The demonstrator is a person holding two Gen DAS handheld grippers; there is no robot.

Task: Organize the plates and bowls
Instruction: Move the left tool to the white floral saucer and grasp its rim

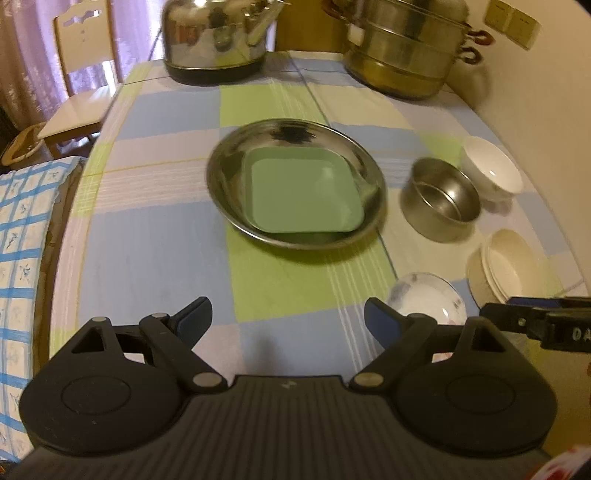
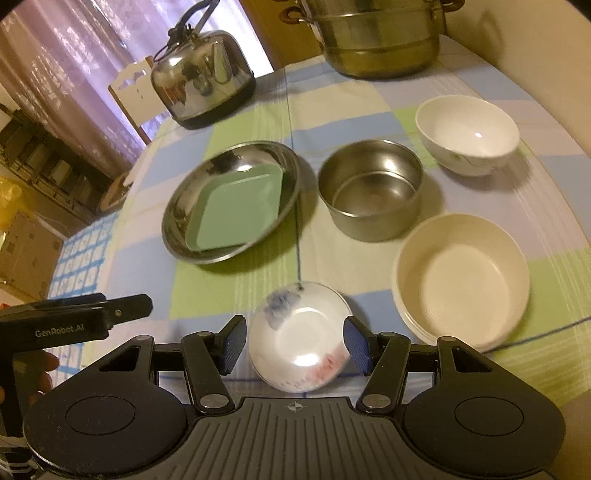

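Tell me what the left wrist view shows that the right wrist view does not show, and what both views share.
Only the left wrist view shows the left tool, open over bare tablecloth, and beige boxes on the wall.

Only the right wrist view shows the right tool, open around the small painted dish, and the kettle's handle.

Both show the green square plate lying in the steel plate, the steel bowl, the white bowl, the cream bowls, the kettle and the steamer pot.

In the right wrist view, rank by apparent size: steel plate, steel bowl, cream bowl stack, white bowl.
1. steel plate
2. cream bowl stack, though it lies nearer the camera
3. steel bowl and white bowl look alike; unranked.
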